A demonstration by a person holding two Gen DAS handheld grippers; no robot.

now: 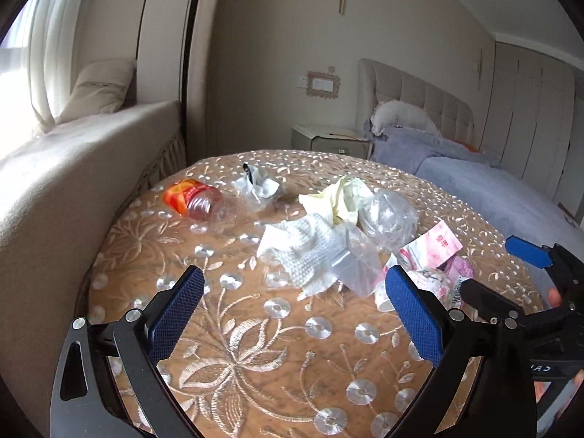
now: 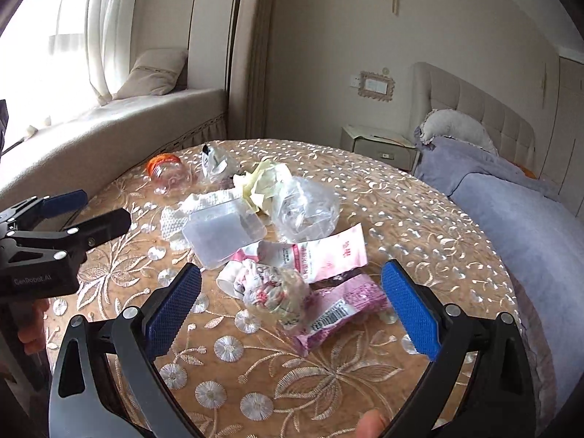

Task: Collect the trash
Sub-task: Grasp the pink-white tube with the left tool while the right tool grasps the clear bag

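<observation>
Hiding pink wrapper [image 1: 443, 242] partly, right gripper [image 1: 485, 270] – jaws wide, bottle [image 1: 193, 197] blurry

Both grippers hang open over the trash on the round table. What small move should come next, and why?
Probably ease the right gripper down and shut it on the crumpled wrapper. That wrapper already lies between its open fingers, nearer than any other trash, while the left gripper has only bare tablecloth under it, with the paper towel just ahead.

I see a bed [image 2: 518, 197], nightstand [image 2: 379, 146], and bright curtained window [image 2: 73, 36] above a cushioned seat [image 2: 120, 127].
</observation>
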